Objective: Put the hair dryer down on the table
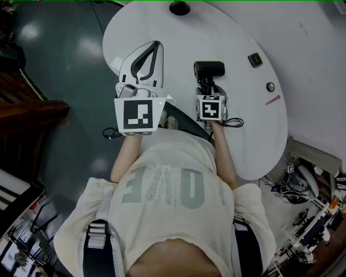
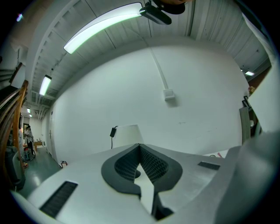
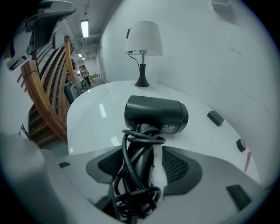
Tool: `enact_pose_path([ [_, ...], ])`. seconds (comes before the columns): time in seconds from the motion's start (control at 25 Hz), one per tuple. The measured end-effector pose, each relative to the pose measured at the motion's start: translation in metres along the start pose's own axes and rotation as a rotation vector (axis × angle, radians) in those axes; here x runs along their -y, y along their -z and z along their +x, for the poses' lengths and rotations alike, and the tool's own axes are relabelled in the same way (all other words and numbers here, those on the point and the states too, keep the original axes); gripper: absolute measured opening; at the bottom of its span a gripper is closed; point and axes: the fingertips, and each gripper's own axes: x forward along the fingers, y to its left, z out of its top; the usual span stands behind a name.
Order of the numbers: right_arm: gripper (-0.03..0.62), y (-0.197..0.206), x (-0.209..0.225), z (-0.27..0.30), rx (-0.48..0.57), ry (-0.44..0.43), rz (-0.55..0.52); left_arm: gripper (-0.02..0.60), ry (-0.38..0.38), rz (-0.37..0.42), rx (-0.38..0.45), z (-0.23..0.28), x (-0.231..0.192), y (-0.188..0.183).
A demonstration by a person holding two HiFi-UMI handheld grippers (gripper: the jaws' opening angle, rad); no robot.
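Note:
A black hair dryer (image 1: 209, 69) (image 3: 155, 114) lies with its barrel across the white table (image 1: 162, 27), seemingly resting on it. Its handle, wrapped in black cord, points back between the jaws of my right gripper (image 1: 208, 86) (image 3: 146, 155). Those jaws stand open: a strip of white table shows between the handle and the right pad. My left gripper (image 1: 155, 47) (image 2: 140, 146) hovers over the table's left edge, tilted up toward a white wall. Its jaws are shut tip to tip with nothing in them.
A table lamp (image 3: 143, 43) stands at the far end, only its base (image 1: 179, 7) showing from above. A small black block (image 1: 255, 59), a round knob (image 1: 270, 86) and a pink pen (image 1: 272, 100) lie to the right. Wooden stairs (image 3: 43, 96) rise at the left.

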Motion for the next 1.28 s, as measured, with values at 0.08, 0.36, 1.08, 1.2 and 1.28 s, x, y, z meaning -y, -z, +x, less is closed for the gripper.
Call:
enact_pose_path([
  [0.08, 0.268, -0.003, 0.002, -0.005, 0.009, -0.004, 0.014, 0.006, 0.0, -0.001, -0.001, 0.0, 0.0, -0.001],
  [0.36, 0.268, -0.08, 0.005, -0.06, 0.241, -0.016, 0.029, 0.006, 0.012, 0.009, -0.039, -0.004, -0.001, 0.002],
  [1.08, 0.005, -0.24, -0.012, -0.294, 1.074, 0.04, 0.004, 0.006, 0.012, 0.095, 0.104, -0.029, 0.002, -0.056],
  [1.2, 0.005, -0.238, -0.015, -0.293, 1.067, 0.04, -0.002, 0.006, -0.005, 0.065, 0.118, -0.028, -0.002, -0.071],
  [1.28, 0.005, -0.237, -0.016, -0.293, 1.062, 0.04, -0.004, 0.006, -0.013, 0.043, 0.126, -0.029, -0.003, -0.077],
])
